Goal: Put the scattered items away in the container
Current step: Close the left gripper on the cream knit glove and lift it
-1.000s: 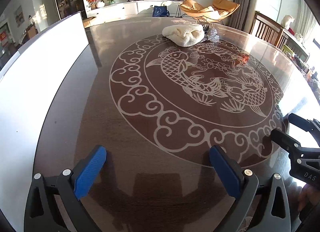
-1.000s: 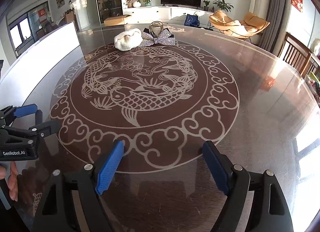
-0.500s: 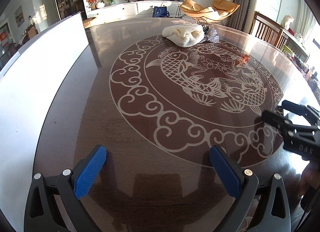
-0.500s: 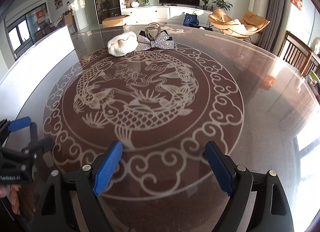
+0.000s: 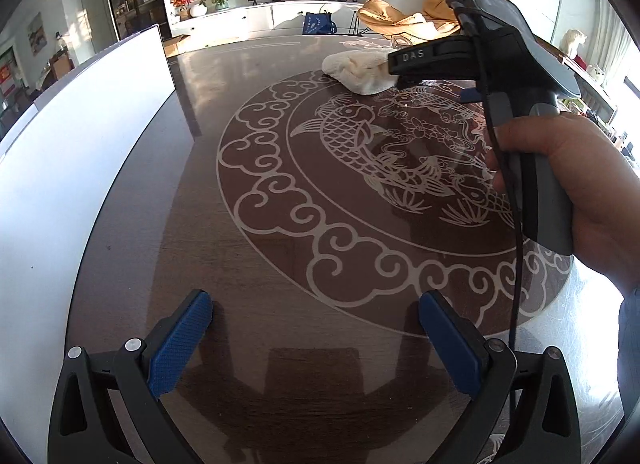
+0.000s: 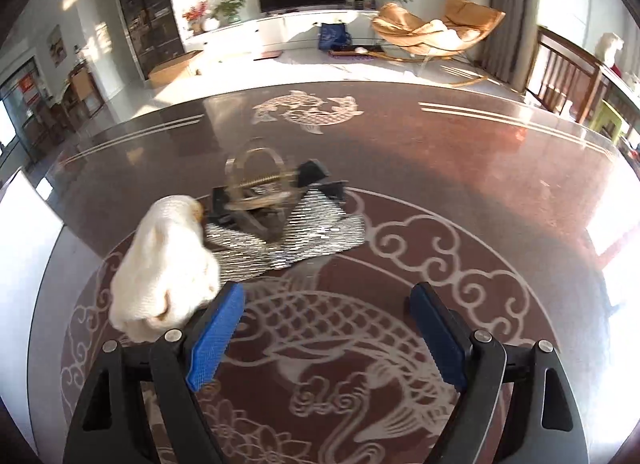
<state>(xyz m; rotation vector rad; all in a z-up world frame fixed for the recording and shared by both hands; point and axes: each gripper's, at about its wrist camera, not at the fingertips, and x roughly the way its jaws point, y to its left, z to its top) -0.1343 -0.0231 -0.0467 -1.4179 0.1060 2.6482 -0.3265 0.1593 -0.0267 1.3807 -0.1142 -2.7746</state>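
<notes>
A cream fluffy item (image 6: 164, 268) lies on the dark patterned table, touching the outside of my right gripper's left finger (image 6: 218, 334). Behind it lie a silver sequin bow (image 6: 296, 238) and a gold-and-clear hair claw (image 6: 256, 180) on top of it. My right gripper (image 6: 330, 334) is open and empty, just short of the bow. In the left wrist view my left gripper (image 5: 316, 340) is open and empty over the near part of the table. The right gripper's body (image 5: 480, 52) and the hand holding it hide the bow there; the cream item (image 5: 356, 70) shows beside it.
A long white container (image 5: 72, 152) runs along the table's left side; its corner shows in the right wrist view (image 6: 24, 232). Wooden chairs (image 6: 560, 72) stand past the table's right edge. The living room lies beyond the far edge.
My right gripper has moved far forward across the table to the cluster of items, now beside the cream item. The left gripper has stayed in place.
</notes>
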